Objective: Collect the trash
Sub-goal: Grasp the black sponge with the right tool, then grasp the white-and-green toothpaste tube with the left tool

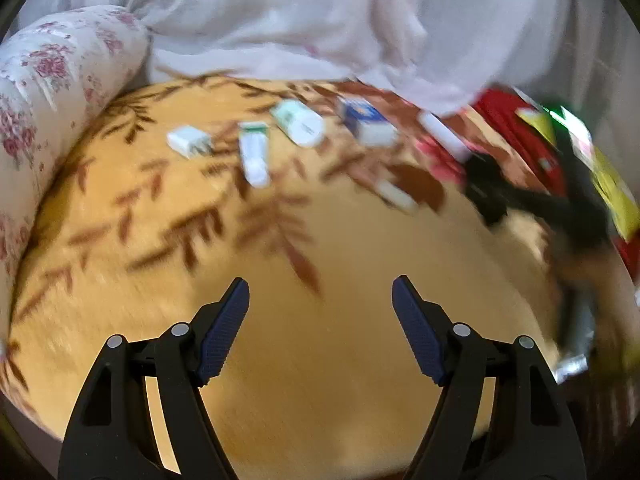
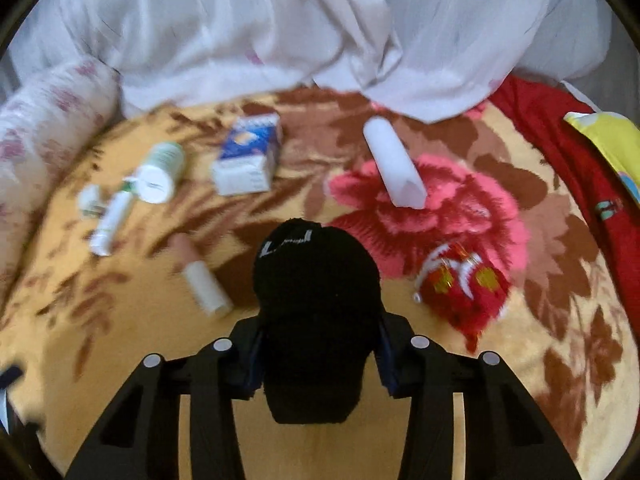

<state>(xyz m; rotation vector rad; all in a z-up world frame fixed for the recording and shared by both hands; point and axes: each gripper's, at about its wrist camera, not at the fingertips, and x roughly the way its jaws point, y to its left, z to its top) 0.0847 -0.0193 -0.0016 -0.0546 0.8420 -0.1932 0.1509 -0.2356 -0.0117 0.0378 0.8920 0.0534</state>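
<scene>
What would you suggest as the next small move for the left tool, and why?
Probably ease the left tool forward toward the white tube, the nearest item ahead. Its fingers stand open and hold nothing above bare blanket, while the right tool is already shut on the black knitted item, so the left one seems free to collect next.
</scene>
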